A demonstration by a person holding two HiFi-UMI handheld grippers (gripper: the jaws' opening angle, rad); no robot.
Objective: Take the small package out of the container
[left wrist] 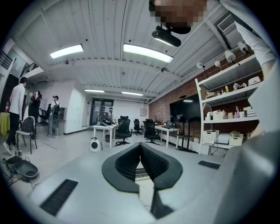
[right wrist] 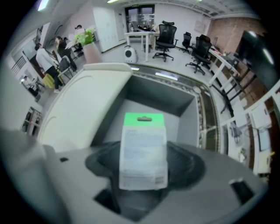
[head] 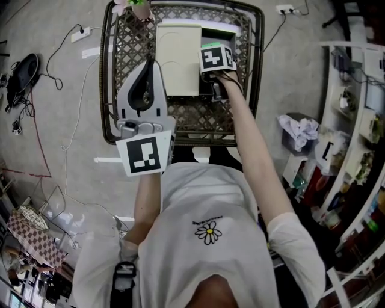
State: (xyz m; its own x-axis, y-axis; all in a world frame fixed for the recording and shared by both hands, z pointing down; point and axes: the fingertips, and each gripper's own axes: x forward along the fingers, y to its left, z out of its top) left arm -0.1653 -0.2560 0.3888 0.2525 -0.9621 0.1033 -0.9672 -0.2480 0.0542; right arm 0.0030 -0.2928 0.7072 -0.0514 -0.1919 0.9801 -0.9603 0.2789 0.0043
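My right gripper (right wrist: 144,164) is shut on a small package (right wrist: 143,151), a white card with a green top strip and hang hole. It holds the package upright over the open white container (right wrist: 153,94), whose lid (right wrist: 87,105) lies flipped open to the left. In the head view the container (head: 178,57) sits on a wicker table (head: 240,108), and the right gripper (head: 218,84) is at its right side, its marker cube hiding the package. My left gripper (head: 144,90) hovers over the table's left part, away from the container. Its jaws (left wrist: 140,148) meet with nothing between them.
A flower pot (head: 139,9) stands at the table's far edge beside the container. A bin with crumpled paper (head: 299,129) and shelves (head: 355,120) are to the right. Cables and a power strip (head: 80,34) lie on the floor at left.
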